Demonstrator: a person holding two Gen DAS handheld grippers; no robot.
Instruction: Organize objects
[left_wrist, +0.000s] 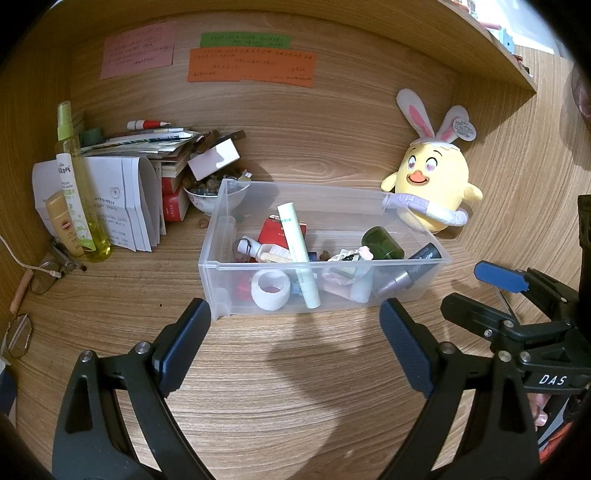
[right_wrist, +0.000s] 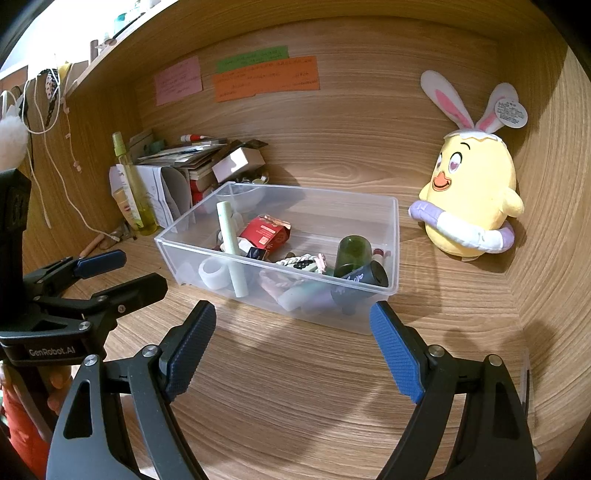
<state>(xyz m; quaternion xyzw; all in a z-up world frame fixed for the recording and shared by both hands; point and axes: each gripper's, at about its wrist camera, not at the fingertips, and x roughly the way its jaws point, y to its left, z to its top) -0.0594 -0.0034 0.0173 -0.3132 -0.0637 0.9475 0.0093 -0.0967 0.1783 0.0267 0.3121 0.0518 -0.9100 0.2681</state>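
Two claws hanging spread and empty, left claw (left_wrist: 295, 332), right claw (right_wrist: 293, 332), clear bin (left_wrist: 229, 275) of small items sitting mid-table, plush chick (left_wrist: 432, 181) leaning near back-right corner.

A home desk nook: wooden desk (left_wrist: 258, 369), sticky notes (left_wrist: 251, 66), plush chick (left_wrist: 436, 184), stacked papers (left_wrist: 125, 199).

The near tabletop (left_wrist: 280, 387) is bare wood, so a claw can pass freely there. The clear bin (left_wrist: 317, 295) blocks the middle. Far left, books and bottles (left_wrist: 79, 177) crowd the corner; far right stands a plush chick (right_wrist: 472, 192).
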